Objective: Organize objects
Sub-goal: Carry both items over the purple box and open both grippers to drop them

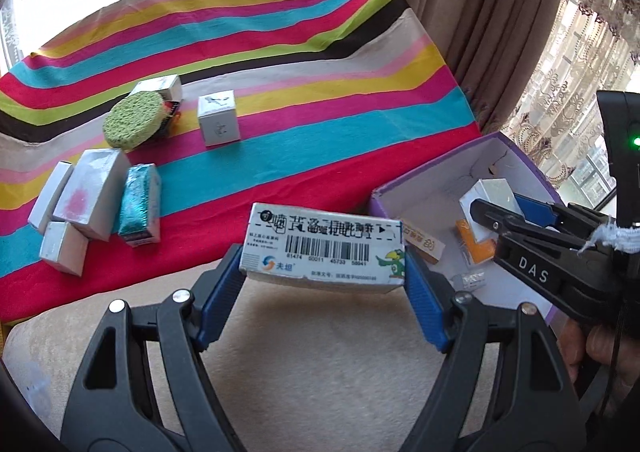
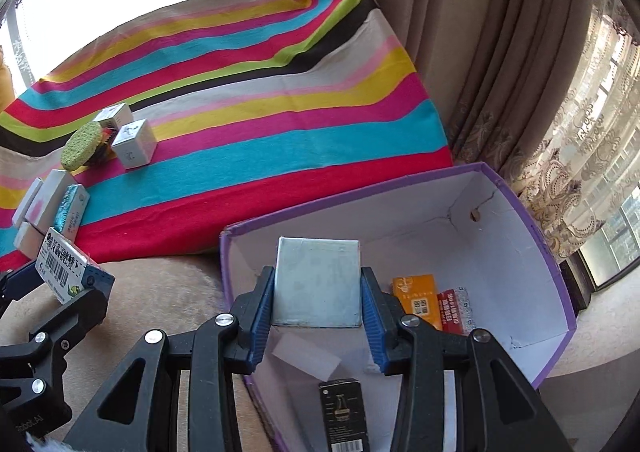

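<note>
1. Two surfaces: a striped cloth (image 1: 280,64) in red, cyan, yellow, pink, lime and black bands, wrinkled, draped over a raised area; in front of it a beige plush surface (image 1: 312,364), short nap.
2. Room: brown pleated curtain (image 2: 460,32) behind the cloth, patterned lace sheer (image 2: 592,132) at right, bright window beyond, blown out.
3. Purple-rimmed storage box (image 2: 536,236), white cardboard inside, cracked at a far corner, sits on the beige surface just beside the cloth edge.
4. Left gripper (image 1: 324,276): blue ribbed pads clamped on the ends of a barcode carton (image 1: 324,248), glossy card with a parrot print, held above the beige surface just left of the storage box.
5. Right gripper (image 2: 318,316): pads clamped on a silver box (image 2: 318,280), flat matte face, held over the storage box interior.
6. Inside the storage box: orange carton (image 2: 416,298), red-and-white pack (image 2: 456,310), black carton (image 2: 344,416), white block (image 2: 306,360).
7. On the cloth: round green sponge (image 1: 134,120), coarse and porous; white cube box (image 1: 218,118); teal foil pack (image 1: 138,206); cluster of silver-white cartons (image 1: 90,192) at left.
</note>
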A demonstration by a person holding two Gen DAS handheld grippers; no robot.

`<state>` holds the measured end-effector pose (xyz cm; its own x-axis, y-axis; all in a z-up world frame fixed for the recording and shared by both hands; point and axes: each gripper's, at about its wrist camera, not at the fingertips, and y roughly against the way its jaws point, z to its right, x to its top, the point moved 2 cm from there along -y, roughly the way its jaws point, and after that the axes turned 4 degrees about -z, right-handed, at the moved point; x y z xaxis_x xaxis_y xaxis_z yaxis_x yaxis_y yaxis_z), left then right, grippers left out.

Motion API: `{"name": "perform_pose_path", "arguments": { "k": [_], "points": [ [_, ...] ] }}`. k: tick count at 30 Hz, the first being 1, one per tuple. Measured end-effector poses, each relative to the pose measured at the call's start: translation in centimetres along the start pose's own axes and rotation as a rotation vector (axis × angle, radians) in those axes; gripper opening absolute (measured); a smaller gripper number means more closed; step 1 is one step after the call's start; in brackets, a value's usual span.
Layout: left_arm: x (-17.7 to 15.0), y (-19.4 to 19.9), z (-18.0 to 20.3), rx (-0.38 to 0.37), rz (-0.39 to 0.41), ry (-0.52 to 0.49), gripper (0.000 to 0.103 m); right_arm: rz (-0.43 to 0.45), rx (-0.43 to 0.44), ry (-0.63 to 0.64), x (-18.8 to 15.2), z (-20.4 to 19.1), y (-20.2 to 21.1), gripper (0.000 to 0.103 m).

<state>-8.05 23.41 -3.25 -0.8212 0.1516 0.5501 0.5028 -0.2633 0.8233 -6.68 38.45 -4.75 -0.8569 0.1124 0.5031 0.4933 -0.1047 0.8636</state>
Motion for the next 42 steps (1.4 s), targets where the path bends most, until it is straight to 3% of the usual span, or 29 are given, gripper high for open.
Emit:
{"name": "perform_pose_path", "arguments": {
  "k": [14,18,22,27,32,37,42],
  "points": [
    [1.4,-2.2,7.0,-0.169,-0.065,-0.099,0.080,-0.005,-0.106,-0.159,-0.8,7.5,0.5,0.042],
    [1.7,-2.9,8.3,-0.218,-0.099,-0.118,0.084,-0.010,-0.122,-0.183,-0.8,8.4,0.4,0.043],
    [1.8,-2.8,8.3,-0.216,-0.106,-0.115,0.089,0.000,-0.139,-0.182,-0.7,8.4,0.6,0.052],
    [1.7,-2.2,6.6,-0.196,-0.121,-0.052,0.092,0.036,-0.135,-0.165,-0.2,7.7,1.3,0.067],
    [0.9,-1.2,3.7,-0.050,-0.128,0.015,0.094,0.070,-0.156,-0.119,0.4,6.0,2.2,0.083],
    [-0.1,0.7,-0.3,-0.006,-0.076,0.064,0.094,0.057,-0.182,-0.065,0.9,3.6,2.3,0.083],
    [-0.5,3.6,-4.0,0.056,0.019,0.041,0.094,0.074,-0.195,0.026,1.2,0.3,2.5,0.084]
  ]
}}
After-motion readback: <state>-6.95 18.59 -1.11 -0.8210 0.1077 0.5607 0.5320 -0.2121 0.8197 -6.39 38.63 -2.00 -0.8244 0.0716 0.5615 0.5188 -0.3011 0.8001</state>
